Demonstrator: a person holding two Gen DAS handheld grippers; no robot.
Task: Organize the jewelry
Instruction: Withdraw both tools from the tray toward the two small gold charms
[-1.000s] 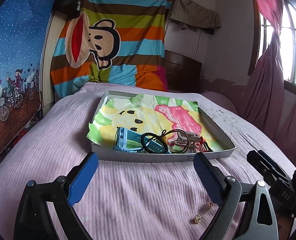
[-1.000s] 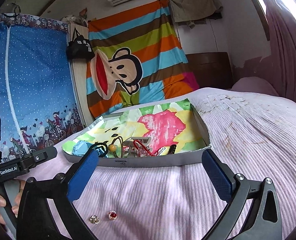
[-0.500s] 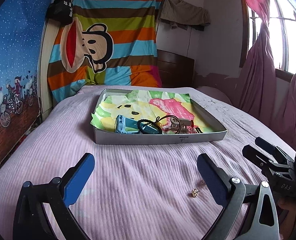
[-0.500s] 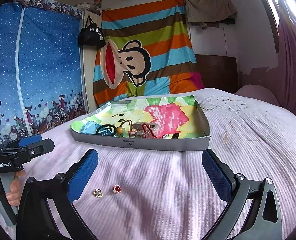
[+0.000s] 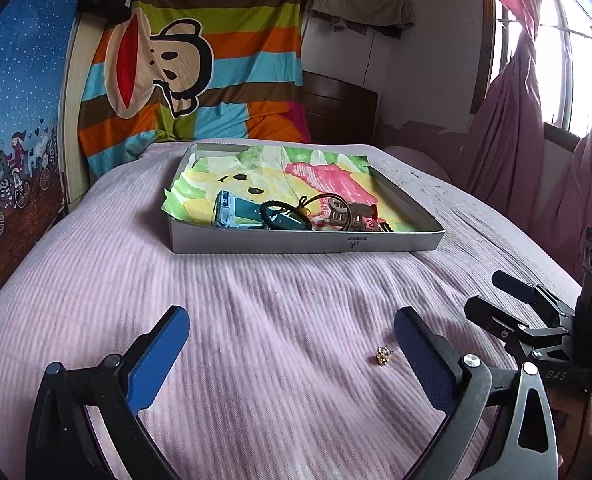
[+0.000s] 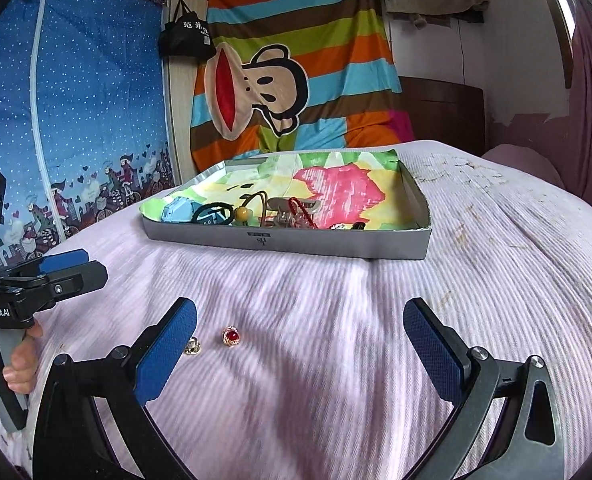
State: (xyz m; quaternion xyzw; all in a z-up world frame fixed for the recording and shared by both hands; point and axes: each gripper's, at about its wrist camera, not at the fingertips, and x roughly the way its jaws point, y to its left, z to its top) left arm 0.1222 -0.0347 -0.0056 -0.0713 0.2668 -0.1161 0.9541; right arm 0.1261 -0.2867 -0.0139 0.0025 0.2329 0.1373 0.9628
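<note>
A shallow grey tray (image 5: 304,243) (image 6: 279,245) lined with a bright cartoon cloth sits mid-bed, holding a blue clip (image 5: 233,213), black hair tie (image 5: 283,216), red beads (image 6: 302,210) and other pieces. On the pink bedspread lie a gold stud (image 5: 383,355) (image 6: 193,347) and a red-stone stud (image 6: 231,336). My left gripper (image 5: 291,356) is open above the bedspread, the gold stud just inside its right finger. My right gripper (image 6: 300,344) is open too, with both studs near its left finger.
A striped monkey blanket (image 5: 199,60) hangs over the headboard behind the tray. A blue printed wardrobe (image 6: 67,128) stands on the left, pink curtains (image 5: 508,140) and a window on the right. A hand (image 6: 15,364) holds the left gripper's handle. Bedspread (image 6: 376,340) stretches between tray and grippers.
Both grippers have pulled back from the tray and dropped lower towards the bedspread, so the tray looks farther off and the studs sit nearer the fingers. Both stay open.
</note>
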